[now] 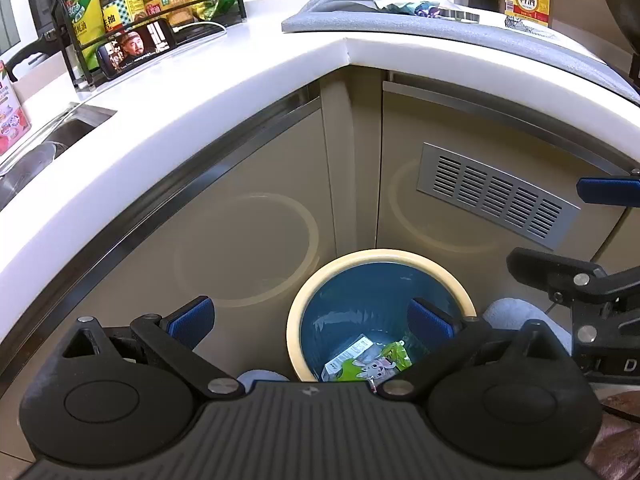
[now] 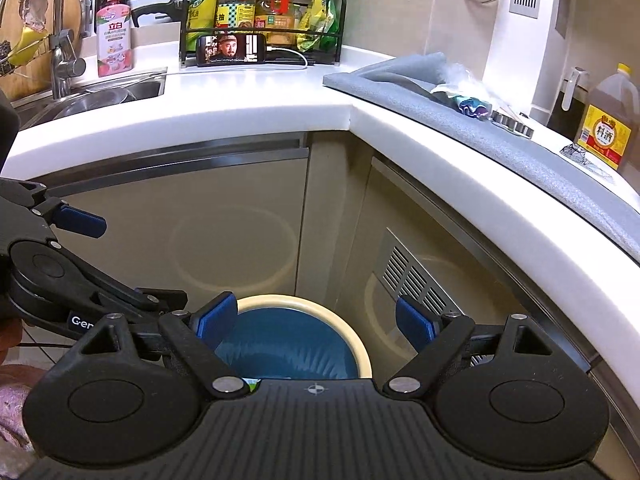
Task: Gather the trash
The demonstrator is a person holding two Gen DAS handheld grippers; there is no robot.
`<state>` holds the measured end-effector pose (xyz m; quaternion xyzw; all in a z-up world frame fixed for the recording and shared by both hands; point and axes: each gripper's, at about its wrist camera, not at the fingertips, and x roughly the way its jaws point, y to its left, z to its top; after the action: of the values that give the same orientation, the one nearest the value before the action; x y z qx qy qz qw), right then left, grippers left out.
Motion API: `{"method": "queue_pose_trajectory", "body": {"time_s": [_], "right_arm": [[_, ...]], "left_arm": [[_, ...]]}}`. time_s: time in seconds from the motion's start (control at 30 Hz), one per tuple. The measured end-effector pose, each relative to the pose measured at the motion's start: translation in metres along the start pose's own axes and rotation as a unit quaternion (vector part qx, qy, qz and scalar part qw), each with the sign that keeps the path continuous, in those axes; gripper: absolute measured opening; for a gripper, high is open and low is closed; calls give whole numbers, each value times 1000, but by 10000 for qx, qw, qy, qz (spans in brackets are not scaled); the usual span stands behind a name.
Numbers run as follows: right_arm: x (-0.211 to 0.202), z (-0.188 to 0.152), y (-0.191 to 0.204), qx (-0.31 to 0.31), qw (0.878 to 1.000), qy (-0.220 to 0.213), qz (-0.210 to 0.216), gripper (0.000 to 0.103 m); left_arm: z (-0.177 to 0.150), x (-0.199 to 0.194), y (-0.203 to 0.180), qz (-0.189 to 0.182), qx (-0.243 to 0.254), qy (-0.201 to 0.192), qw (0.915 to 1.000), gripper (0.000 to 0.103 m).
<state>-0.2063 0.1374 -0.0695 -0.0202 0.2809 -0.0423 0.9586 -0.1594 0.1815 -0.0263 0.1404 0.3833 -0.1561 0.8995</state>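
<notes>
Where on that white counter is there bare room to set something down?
The white counter is bare along its front edge, from the sink round the corner to the grey mat. The mat's back end is crowded with wrappers; the bottle rack and phone fill the back corner. Both grippers' jaws stand open, empty, above the bin.

The left gripper hangs with its blue pads spread wide, holding nothing, above a cream-rimmed trash bin lined in blue. Wrappers lie at the bin's bottom. At the right edge, the right gripper also gapes apart, beside the cabinet vent
</notes>
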Motion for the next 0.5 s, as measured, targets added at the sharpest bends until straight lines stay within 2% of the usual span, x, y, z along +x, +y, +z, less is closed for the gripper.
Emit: {"method": "queue_pose_trajectory", "body": {"time_s": [0.5], "right_arm": [[5, -2, -4, 83, 9999, 133, 23, 88]], "left_arm": [[1, 6, 3, 7, -58, 131, 9999, 103]]}}
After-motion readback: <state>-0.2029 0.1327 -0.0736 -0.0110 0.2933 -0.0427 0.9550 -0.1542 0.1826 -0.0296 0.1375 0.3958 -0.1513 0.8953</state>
